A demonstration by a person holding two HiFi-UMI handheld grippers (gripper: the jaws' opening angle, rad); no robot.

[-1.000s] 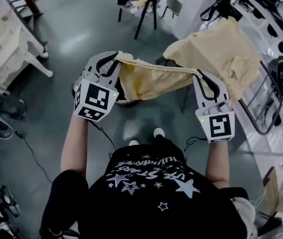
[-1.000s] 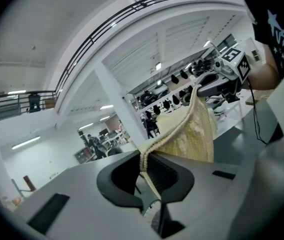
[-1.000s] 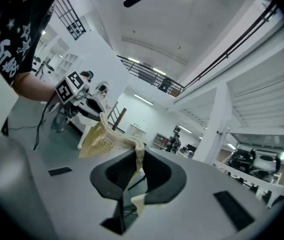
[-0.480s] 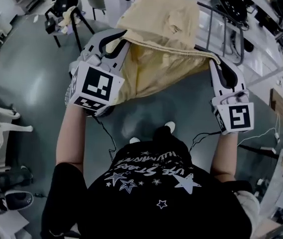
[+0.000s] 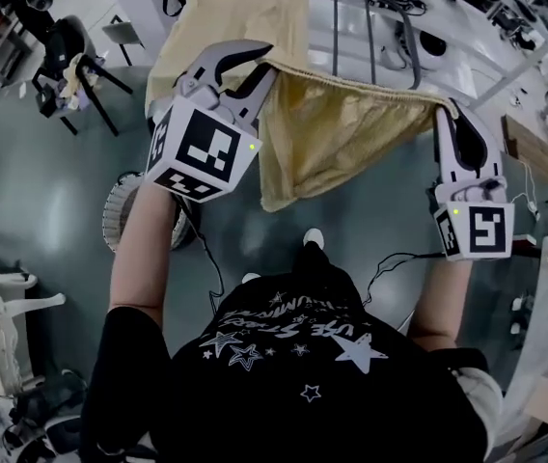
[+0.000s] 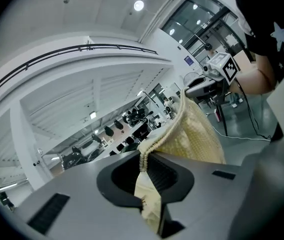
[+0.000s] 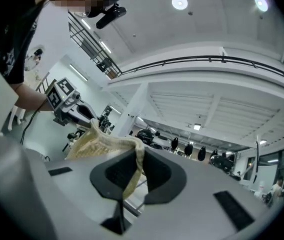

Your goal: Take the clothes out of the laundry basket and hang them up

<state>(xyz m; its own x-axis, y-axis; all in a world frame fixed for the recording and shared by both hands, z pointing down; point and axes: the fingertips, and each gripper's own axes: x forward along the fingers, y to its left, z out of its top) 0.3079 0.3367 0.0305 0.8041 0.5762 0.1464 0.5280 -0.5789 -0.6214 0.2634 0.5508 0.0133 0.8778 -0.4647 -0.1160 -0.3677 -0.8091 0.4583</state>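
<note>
1. Laundry basket (image 5: 117, 215): stands on the grey floor at the far left, low down, and is partly hidden behind the person's left forearm.

2. Left gripper (image 5: 260, 70): held high. Its jaws are almost fully together and pinch the left end of the yellow garment (image 5: 351, 138). In the left gripper view the gathered hem (image 6: 143, 160) runs between the two dark pads, and a flap of cloth hangs out below them.

3. Yellow garment, position: suspended in the air between the two grippers, in front of the person and just in front of the drying rack (image 5: 335, 27). I cannot tell whether it touches the rack.

4. Yellow garment, orientation: the long axis follows the top hem from left to right and slopes slightly down toward the right gripper. The hem is pulled nearly straight. The body of the cloth hangs below it toward the floor, deepest near the left end.

5. Yellow garment, appearance: pale yellow, with a waffle-like knit and a ruched, elasticated edge.

6. Beige garment (image 5: 226, 17): draped over the rack, behind the left gripper.

7. Right gripper (image 5: 445, 114): its jaws are likewise nearly closed and clamp the right end of the same hem. A narrow strip of cloth passes down between the pads.
</note>
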